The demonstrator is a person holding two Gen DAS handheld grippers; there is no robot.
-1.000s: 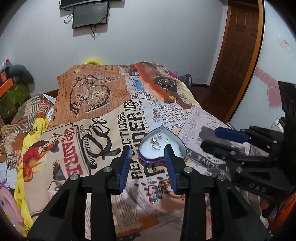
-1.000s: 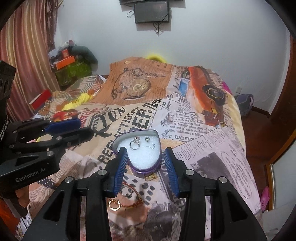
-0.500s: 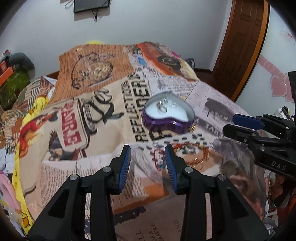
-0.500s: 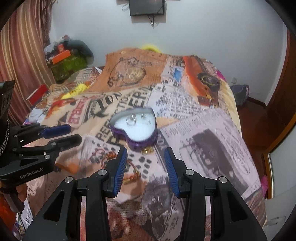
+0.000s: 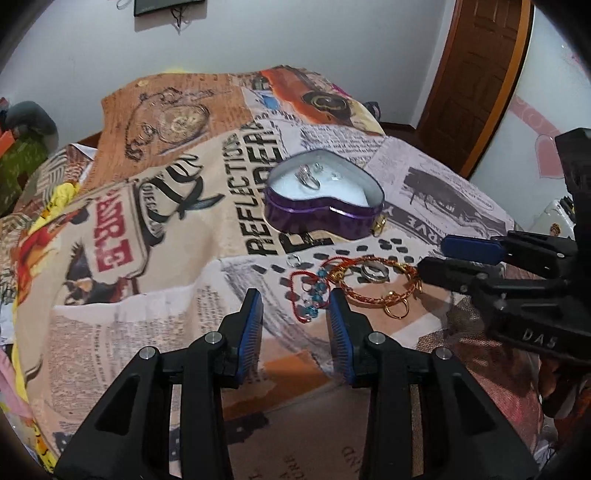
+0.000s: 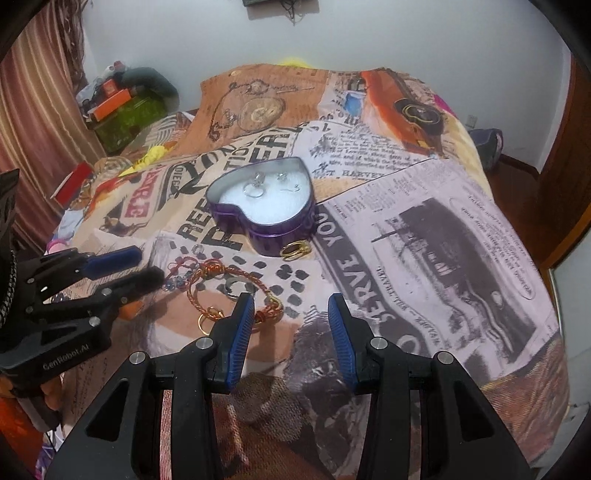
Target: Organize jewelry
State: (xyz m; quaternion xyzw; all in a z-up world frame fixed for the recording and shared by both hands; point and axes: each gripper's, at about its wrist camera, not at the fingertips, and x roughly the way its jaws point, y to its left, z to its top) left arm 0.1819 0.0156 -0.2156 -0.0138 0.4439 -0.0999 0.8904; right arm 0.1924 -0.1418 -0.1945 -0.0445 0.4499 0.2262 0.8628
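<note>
We lowered both tools, the left tool (image 5: pixel 295 310) and right tool (image 6: pixel 291 314), released and empty, toward the loose bracelets (image 5: pixel 373 284) before the heart box (image 5: pixel 321 195).

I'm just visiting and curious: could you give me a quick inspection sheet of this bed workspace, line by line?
Surface: printed bedspread, rumpled.
Job's things: open purple heart tin with silver ring inside; gold bracelet, red beaded bracelet, plain ring and gold hoops loose on the bedspread.
Clutter: boxes and bags in the corner.
Grippers: left gripper and right gripper both empty, jaws apart.
Cables: dangling under wall screen.
Surroundings: wooden door, curtain.
</note>
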